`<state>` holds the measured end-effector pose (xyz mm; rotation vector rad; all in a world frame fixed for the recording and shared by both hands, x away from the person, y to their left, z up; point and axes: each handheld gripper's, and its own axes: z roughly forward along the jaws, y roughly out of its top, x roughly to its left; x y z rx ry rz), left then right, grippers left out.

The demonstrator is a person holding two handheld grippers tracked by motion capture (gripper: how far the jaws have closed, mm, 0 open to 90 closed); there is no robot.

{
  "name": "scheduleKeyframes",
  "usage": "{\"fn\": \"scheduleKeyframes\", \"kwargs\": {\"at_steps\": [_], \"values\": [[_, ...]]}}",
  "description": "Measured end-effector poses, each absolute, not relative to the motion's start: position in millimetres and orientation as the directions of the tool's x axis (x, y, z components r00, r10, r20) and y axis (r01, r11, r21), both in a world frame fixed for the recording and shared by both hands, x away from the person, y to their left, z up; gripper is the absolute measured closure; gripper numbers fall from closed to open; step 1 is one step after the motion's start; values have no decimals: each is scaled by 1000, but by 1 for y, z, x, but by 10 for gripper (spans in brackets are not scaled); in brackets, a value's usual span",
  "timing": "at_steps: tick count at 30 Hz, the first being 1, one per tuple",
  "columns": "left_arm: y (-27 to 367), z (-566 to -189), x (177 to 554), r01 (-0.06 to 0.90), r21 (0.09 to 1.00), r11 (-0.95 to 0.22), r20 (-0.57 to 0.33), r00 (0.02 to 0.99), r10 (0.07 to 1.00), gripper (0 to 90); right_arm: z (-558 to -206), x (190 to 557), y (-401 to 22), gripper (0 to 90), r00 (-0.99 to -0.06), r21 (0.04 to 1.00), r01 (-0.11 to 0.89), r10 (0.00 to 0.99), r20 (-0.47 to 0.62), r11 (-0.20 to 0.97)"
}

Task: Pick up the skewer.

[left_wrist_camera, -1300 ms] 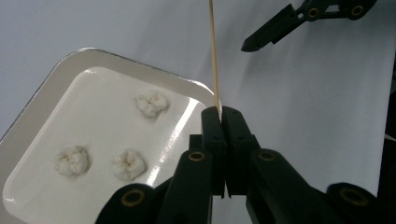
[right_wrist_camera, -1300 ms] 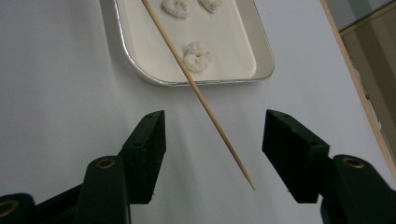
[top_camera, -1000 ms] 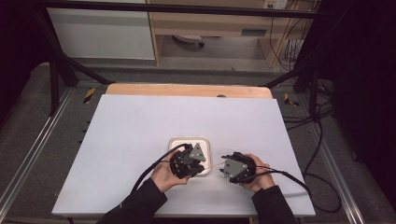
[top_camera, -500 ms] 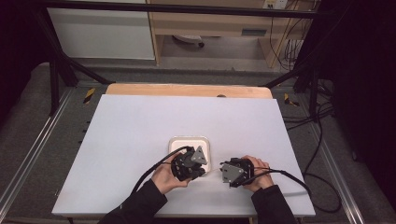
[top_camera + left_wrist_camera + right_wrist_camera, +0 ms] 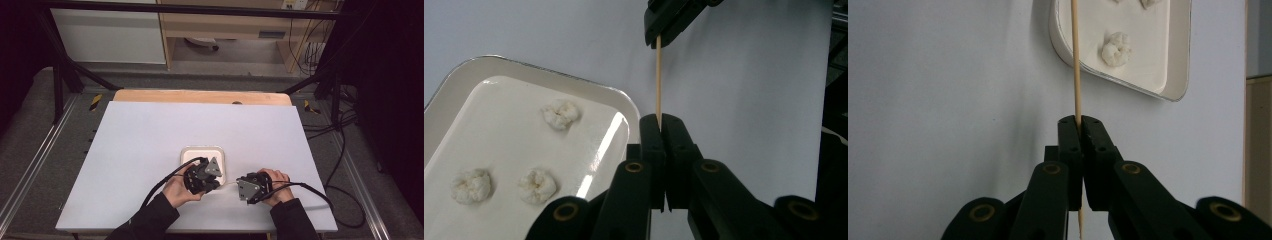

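A thin wooden skewer (image 5: 657, 75) is held at both ends. My left gripper (image 5: 661, 117) is shut on one end beside the white tray (image 5: 524, 67). My right gripper (image 5: 1079, 120) is shut on the other end of the skewer (image 5: 1076, 60), its jaws having just closed onto it. In the high view the left gripper (image 5: 202, 176) sits at the tray's (image 5: 189, 151) near edge and the right gripper (image 5: 251, 186) just right of it, the skewer (image 5: 228, 184) spanning the gap. Three white lumps (image 5: 560, 113) lie in the tray.
The tray rests on a white tabletop (image 5: 150, 135) with a wooden strip (image 5: 200, 96) along its far edge. Black cables (image 5: 310, 187) trail from both grippers toward the near edge. A dark frame and floor cables surround the table.
Both hands stay near the tray's front. The right gripper has settled slightly lower and closer onto the skewer's end.
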<state>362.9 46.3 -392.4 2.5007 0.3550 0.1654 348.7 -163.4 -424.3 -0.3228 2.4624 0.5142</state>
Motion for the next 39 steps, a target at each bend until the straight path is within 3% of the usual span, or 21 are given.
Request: {"fn": "scheduleKeyframes", "kwargs": {"at_steps": [5, 12, 17, 30, 39], "values": [[48, -392, 364, 223, 580, -783, 35, 954, 298, 877, -422, 347, -161, 890, -786, 263, -350, -129, -605, 899], [47, -393, 368, 259, 534, -805, 22, 947, 320, 748, -418, 347, -157, 890, -774, 201, -363, -174, -609, 910], [40, -396, 371, 265, 492, -829, 10, 950, 311, 730, -418, 347, -153, 890, -762, 166, -381, -207, -613, 910], [17, -403, 373, 268, 434, -860, 3, 954, 298, 870, -418, 344, -146, 890, -741, 119, -414, -258, -620, 902], [15, -404, 371, 251, 423, -871, 23, 958, 287, 885, -418, 341, -146, 889, -734, 113, -426, -269, -623, 898]]}}
